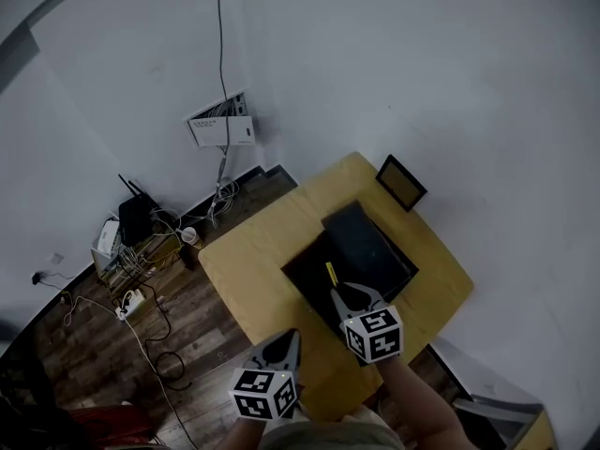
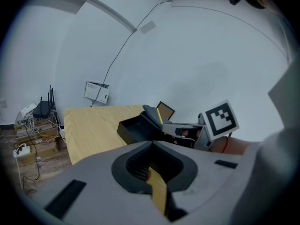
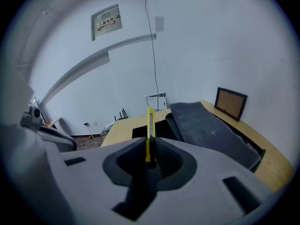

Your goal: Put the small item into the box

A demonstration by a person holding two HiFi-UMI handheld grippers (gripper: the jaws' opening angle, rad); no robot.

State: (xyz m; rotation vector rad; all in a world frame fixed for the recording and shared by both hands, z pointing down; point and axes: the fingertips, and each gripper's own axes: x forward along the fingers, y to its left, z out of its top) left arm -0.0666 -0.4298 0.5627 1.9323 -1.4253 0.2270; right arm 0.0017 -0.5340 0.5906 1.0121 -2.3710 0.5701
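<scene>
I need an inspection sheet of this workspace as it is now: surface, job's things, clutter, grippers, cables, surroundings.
Surface: wooden table, mostly bare.
Job's things: black box open, its lid next to it; yellow item held over the open box in the head view.
Clutter: picture frame at the table's far corner.
Grippers: right gripper shut on the yellow item; left gripper jaws together, nothing held, near the table's front edge.
Cables: loose cables and power strip on the floor; wall cable.
Surroundings: wall panel, router, white walls.
</scene>
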